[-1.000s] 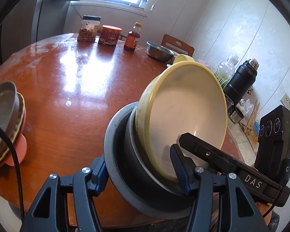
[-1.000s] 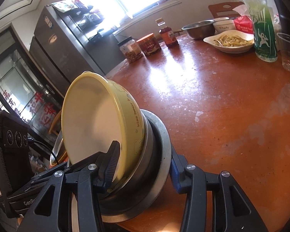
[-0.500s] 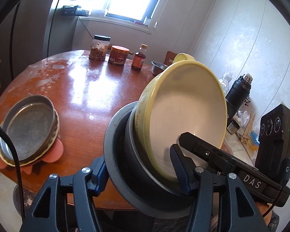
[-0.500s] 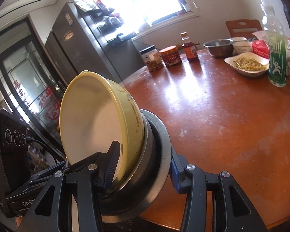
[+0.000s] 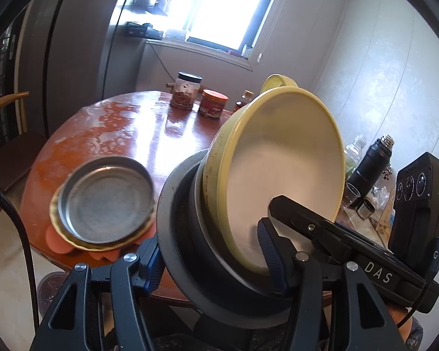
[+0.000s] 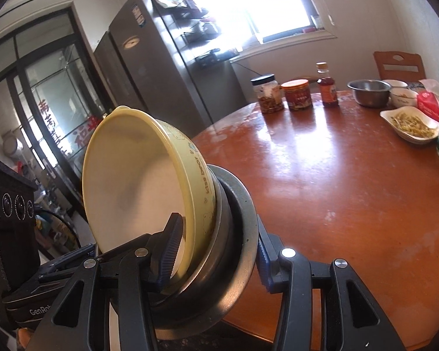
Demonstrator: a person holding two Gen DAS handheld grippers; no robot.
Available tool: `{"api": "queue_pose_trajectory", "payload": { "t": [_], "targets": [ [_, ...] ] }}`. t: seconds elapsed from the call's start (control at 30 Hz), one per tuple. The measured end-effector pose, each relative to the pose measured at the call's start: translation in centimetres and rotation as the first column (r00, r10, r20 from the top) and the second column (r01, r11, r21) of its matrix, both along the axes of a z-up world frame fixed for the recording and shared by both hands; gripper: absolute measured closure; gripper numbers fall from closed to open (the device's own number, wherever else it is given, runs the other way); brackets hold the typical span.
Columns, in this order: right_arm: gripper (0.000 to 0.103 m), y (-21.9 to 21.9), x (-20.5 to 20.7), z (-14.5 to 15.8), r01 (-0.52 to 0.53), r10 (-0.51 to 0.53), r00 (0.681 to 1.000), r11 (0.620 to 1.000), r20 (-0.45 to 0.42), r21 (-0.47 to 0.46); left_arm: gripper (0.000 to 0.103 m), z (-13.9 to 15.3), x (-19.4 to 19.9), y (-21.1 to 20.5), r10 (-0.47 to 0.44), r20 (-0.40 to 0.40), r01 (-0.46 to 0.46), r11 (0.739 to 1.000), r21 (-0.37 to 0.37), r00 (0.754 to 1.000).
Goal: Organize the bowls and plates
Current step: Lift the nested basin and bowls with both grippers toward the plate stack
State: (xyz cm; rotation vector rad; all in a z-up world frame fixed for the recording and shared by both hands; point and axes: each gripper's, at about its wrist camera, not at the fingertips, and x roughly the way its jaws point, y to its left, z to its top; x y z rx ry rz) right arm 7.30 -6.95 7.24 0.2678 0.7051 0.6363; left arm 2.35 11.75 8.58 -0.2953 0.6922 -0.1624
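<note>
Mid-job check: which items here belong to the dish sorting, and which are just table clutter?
Job:
- yellow plastic bowl nested in grey metal bowl, clamped by both grippers
- metal plate on yellow dish

Clutter:
- black-lidded glass jar
- red-lidded jar
- sauce bottle
- black flask

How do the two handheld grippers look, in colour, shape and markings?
The left gripper and the right gripper are black, with triangular cut-out frames, silver rivets and dark blue ribbed pads. In the left wrist view the right gripper's body reads "DAS"; a black cable runs at the left edge. No sleeves show.
</note>
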Motion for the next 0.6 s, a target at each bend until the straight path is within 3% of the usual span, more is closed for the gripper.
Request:
{"api": "queue_pose_trajectory", "payload": {
  "t": [0.6],
  "targets": [
    [0.055, 10.0, 3.1, 0.8, -0.128, 0.128, 0.992, 0.992, 0.019, 0.006, 0.045, 1.1, 1.2, 8.5, 0.108, 0.009, -0.108, 0.994, 0.017, 0.994]
  ]
}}
